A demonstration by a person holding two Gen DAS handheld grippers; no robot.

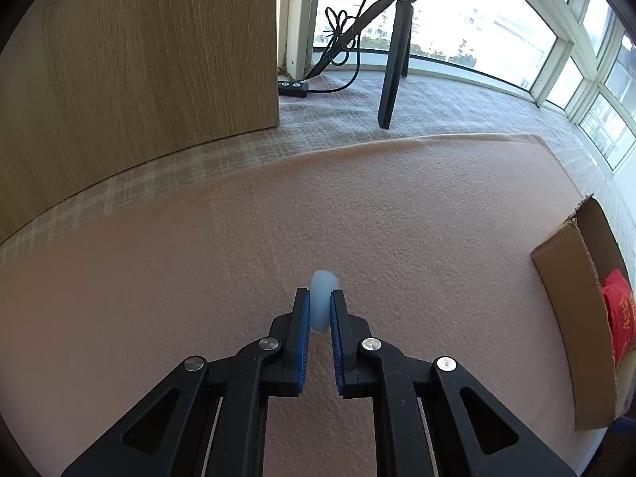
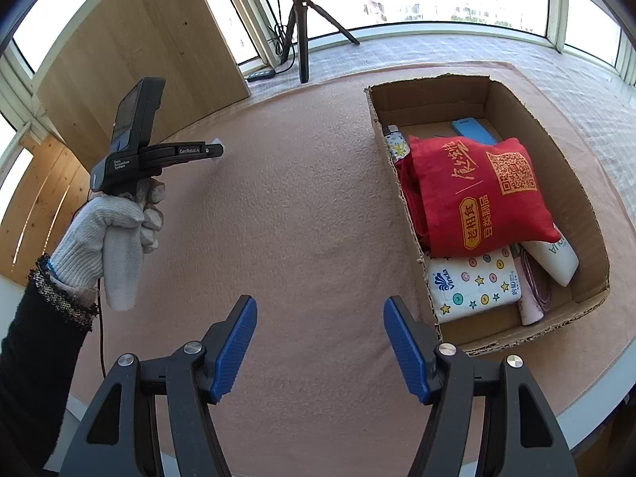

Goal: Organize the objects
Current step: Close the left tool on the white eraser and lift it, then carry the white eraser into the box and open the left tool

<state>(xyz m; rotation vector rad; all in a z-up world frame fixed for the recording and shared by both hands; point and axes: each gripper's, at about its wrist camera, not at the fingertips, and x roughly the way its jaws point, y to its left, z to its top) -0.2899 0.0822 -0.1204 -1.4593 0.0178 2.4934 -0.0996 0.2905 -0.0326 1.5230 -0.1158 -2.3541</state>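
My left gripper [image 1: 320, 296] is shut on a small pale blue translucent object [image 1: 322, 303], held above the pink felt mat [image 1: 238, 258]. Seen from the right wrist camera, the left gripper [image 2: 216, 150] is held by a gloved hand [image 2: 107, 230] at the left, with a bit of the pale object [image 2: 218, 142] showing at its tip. My right gripper [image 2: 318, 332] stands open over the mat with nothing between its blue pads. A cardboard box [image 2: 429, 95] at the right holds a red cloth bag [image 2: 477, 194], a tissue pack [image 2: 473, 282], a blue flat item [image 2: 473, 129] and a white bottle [image 2: 556, 256].
A black tripod [image 2: 303, 24] and a cable with a switch [image 1: 293, 88] stand at the back by the windows. A wooden panel [image 1: 139, 59] rises at the left rear. The box's near wall [image 1: 572, 310] and red bag [image 1: 620, 314] appear at the left wrist view's right edge.
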